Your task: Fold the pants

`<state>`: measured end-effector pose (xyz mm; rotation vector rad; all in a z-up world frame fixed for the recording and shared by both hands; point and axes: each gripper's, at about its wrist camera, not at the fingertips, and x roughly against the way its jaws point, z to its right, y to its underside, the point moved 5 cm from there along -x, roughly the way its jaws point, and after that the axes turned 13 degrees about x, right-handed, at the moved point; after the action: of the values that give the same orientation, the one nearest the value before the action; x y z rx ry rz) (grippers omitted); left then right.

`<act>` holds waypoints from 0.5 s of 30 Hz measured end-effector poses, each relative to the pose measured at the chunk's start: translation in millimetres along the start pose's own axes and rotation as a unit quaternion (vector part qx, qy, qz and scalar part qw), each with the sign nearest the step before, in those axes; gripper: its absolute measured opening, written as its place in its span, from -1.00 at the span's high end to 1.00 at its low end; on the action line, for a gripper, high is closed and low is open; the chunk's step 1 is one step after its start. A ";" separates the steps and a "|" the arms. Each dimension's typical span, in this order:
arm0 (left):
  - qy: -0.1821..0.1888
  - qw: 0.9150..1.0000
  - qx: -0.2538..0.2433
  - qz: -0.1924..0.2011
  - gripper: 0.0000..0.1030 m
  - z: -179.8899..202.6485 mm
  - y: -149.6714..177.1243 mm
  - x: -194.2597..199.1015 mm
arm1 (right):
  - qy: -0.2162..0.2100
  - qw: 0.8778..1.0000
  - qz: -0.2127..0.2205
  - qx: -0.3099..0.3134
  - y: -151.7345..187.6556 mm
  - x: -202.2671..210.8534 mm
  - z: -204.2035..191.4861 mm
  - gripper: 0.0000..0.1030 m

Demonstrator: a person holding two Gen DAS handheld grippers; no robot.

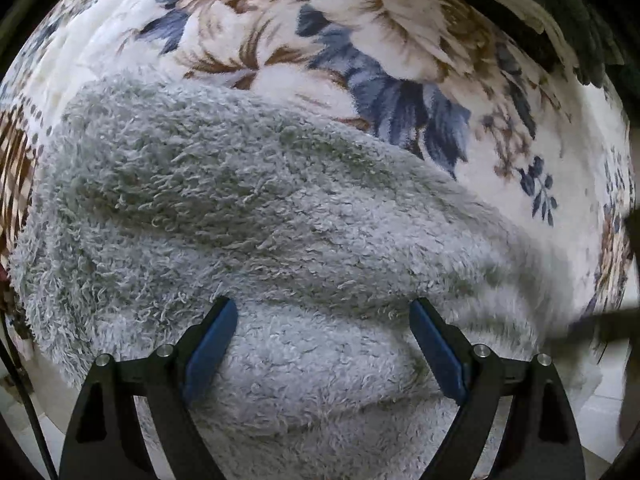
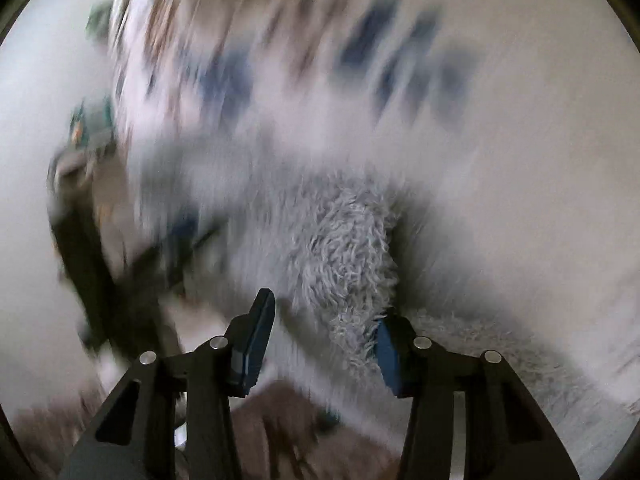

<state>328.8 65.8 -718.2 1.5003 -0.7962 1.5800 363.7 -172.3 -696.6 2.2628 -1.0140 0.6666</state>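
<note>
The pants (image 1: 256, 216) are fluffy light-grey fleece, lying bunched on a floral blanket (image 1: 400, 40). In the left wrist view my left gripper (image 1: 323, 308) is open, its blue pads spread wide just over the fleece, holding nothing. In the blurred right wrist view my right gripper (image 2: 326, 312) is open, with a fluffy flap of the pants (image 2: 344, 248) between the jaws, resting against the right pad (image 2: 386, 352). The pads are apart and do not clamp it.
The blanket (image 2: 400, 60) has blue and brown flowers on white. A dark object (image 1: 576, 8) lies at the far right edge of the left wrist view. Dark blurred shapes (image 2: 100, 264) show at the left of the right wrist view.
</note>
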 end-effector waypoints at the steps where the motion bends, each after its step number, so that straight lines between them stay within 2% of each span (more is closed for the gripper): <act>1: 0.003 1.000 0.004 -0.002 -0.71 0.2 0.0 0.4 | 0.000 0.999 -0.030 0.013 15.0 -13.1 -3.6 0.01; 3: 0.005 1.000 0.006 -0.005 -0.71 -6.0 -1.4 2.7 | 0.004 0.999 -0.042 0.020 21.2 -27.2 -3.4 0.01; 4: 0.004 1.000 0.005 -0.005 -0.71 -7.1 -1.7 3.4 | 0.007 1.000 -0.027 0.013 18.1 -26.8 0.0 0.01; 6: 0.000 1.000 0.000 -0.005 -0.71 -6.7 -0.9 2.4 | -0.013 1.000 0.023 -0.010 6.6 -15.4 9.4 0.01; 7: 0.000 1.000 -0.002 -0.006 -0.71 -5.4 -0.2 1.7 | -0.031 0.997 0.070 -0.029 -5.2 -3.8 15.2 0.01; 10: -0.003 1.000 -0.007 -0.007 -0.71 -3.7 1.5 -1.7 | -0.083 0.985 0.134 -0.073 -20.3 15.3 27.0 0.01; 11: -0.004 1.000 -0.008 -0.007 -0.71 -4.4 1.9 -2.9 | -0.091 0.981 0.144 -0.090 -28.2 14.3 31.4 0.15; 12: -0.005 1.000 -0.008 -0.008 -0.71 1.4 0.6 -9.3 | -0.079 0.981 0.143 -0.101 -32.7 13.0 35.6 0.39; 13: -0.004 1.000 -0.007 -0.008 -0.71 1.1 0.7 -9.4 | -0.051 0.984 0.133 -0.106 -36.9 10.7 37.3 0.83; 15: -0.001 1.000 -0.007 -0.010 -0.71 4.2 0.5 -14.6 | -0.005 0.985 0.131 -0.107 -40.6 16.0 37.1 0.83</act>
<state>330.1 60.1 -732.3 1.4956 -0.7896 1.5553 412.5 -182.6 -724.8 1.9670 -1.3371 0.6203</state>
